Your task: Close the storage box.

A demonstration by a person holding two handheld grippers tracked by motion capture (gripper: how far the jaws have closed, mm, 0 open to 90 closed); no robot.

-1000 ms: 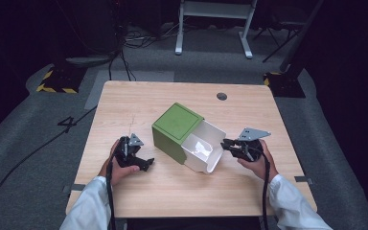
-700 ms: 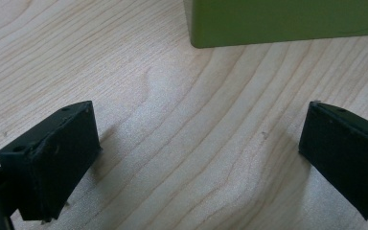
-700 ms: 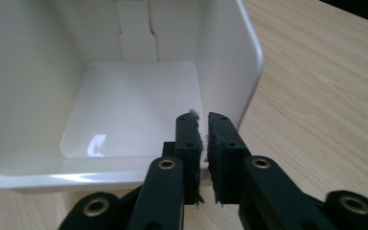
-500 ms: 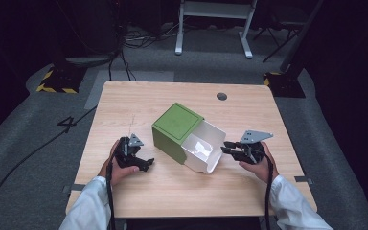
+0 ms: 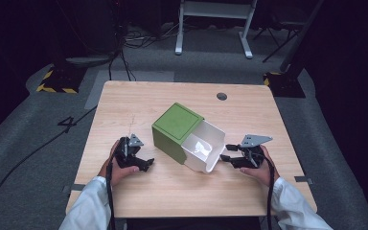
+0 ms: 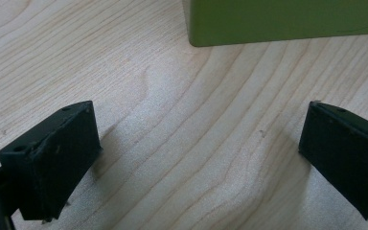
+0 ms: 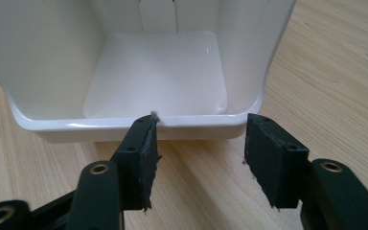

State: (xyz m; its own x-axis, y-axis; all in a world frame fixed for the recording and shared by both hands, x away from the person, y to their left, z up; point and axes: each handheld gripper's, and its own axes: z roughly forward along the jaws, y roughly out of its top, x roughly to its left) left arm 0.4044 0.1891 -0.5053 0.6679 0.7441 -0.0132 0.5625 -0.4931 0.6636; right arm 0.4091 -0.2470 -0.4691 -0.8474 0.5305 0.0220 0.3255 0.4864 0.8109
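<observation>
A green box [image 5: 177, 132] lies on the wooden table [image 5: 172, 201], with a white inner tray [image 5: 206, 153] slid out of its right side. My right gripper [image 5: 224, 153] sits just right of the tray's rim. In the right gripper view the gripper [image 7: 201, 143] has just been opening. Its jaws stand apart with nothing between them, and the tray [image 7: 148, 72] is right ahead, its mouth facing me. My left gripper [image 5: 146, 163] rests on the table left of the box. Its jaws [image 6: 201, 163] are wide open over bare wood, short of the green box [image 6: 287, 21].
A round cable hole [image 5: 222, 96] is in the table's far right part. Behind the table, on the dark floor, are cables, a white metal stand [image 5: 211, 28] and a yellow-black striped base [image 5: 55, 84]. Bare wood lies in front of both hands.
The right gripper's jaws have opened at the white tray's rim, and the hand has barely shifted. The left gripper, the box and the tray have stayed in place.
</observation>
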